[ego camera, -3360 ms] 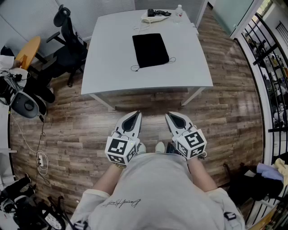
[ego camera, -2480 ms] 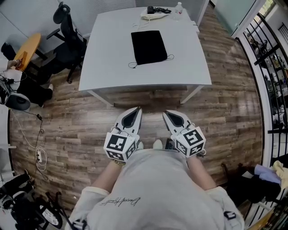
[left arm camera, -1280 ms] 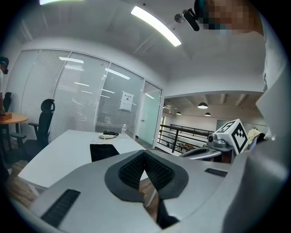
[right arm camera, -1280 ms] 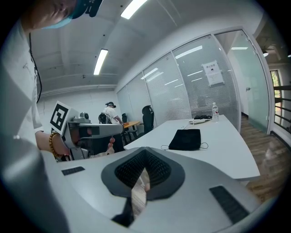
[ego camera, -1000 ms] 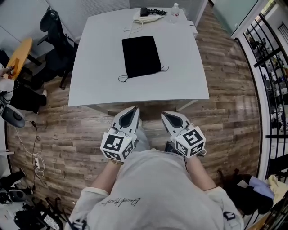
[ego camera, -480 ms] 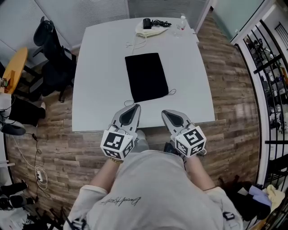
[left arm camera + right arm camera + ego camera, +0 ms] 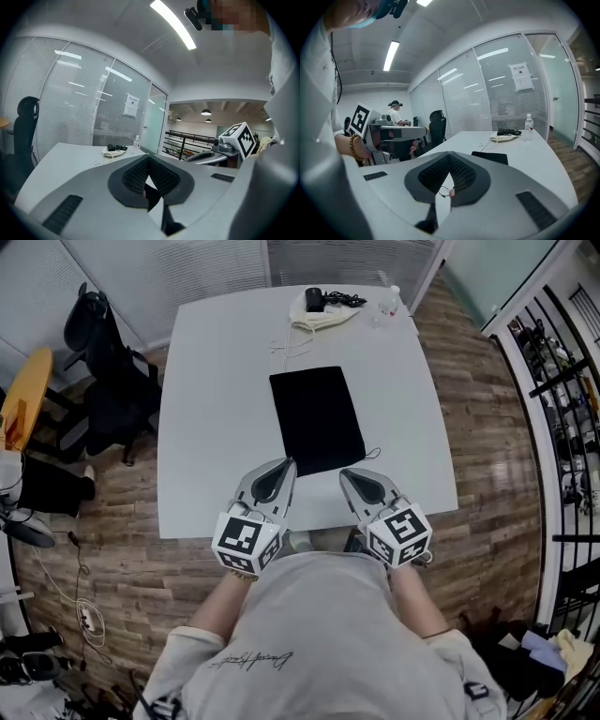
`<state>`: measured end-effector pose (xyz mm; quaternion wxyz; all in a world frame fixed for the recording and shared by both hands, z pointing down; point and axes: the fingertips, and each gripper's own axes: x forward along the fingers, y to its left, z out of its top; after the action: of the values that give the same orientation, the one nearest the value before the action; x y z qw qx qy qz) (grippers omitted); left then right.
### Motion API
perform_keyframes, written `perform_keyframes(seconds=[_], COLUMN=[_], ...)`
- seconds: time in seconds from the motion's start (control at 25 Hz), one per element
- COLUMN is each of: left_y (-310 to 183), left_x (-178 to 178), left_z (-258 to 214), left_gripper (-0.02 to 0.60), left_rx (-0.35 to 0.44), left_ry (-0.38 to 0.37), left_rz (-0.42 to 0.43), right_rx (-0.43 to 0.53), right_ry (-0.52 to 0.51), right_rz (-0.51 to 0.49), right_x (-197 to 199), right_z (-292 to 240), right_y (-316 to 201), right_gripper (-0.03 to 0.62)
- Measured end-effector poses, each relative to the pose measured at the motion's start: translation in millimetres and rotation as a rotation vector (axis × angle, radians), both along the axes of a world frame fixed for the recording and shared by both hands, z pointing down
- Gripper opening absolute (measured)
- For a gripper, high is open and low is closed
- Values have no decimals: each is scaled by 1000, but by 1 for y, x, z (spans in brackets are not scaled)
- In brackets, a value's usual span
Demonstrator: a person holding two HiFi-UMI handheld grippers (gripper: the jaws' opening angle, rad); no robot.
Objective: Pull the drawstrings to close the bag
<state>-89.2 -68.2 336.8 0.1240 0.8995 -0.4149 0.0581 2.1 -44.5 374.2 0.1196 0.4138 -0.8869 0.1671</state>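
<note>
Bag (image 7: 317, 418) sits nearer; left tongs (image 7: 285, 464) seemingly hide its left drawstring.

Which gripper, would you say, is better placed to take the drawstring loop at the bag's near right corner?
Right, probably: the right gripper sits nearest that drawstring loop; the left gripper is across the black bag.

At the middle of the white square table (image 7: 216, 427), flat black fabric bag (image 7: 317, 420), long side running near to far, thin black drawstring loop (image 7: 373, 454) off its near right corner. At the far edge, cream cloth bundle (image 7: 323, 315) with black device (image 7: 314, 298) on top, clear plastic bottle (image 7: 390, 304) just right of it. Left of the table, black office chair (image 7: 94, 362); at the bag's near end, grey left gripper (image 7: 286, 463) and grey right gripper (image 7: 347, 474) side by side.
</note>
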Motion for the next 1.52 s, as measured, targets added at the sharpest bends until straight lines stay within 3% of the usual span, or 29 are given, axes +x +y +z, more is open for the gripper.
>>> perform_keyframes(seconds=[0.44,1.0,1.52], left_y=[-6,-16,-14], left_x=[4,14,15], left_z=[8,19,46], left_gripper=[11,11,11], left_rx=[-33,-80,-139], left_ry=[1,-13,-74], left_rz=[1,-71,-67], right_rx=[-28,-50,-87], right_ry=[23,59,97], right_rz=[5,-72,-73], right_x=[14,37,49], right_z=[6,10,36], right_y=[-11,-27,-35], right_gripper=[21,21,21])
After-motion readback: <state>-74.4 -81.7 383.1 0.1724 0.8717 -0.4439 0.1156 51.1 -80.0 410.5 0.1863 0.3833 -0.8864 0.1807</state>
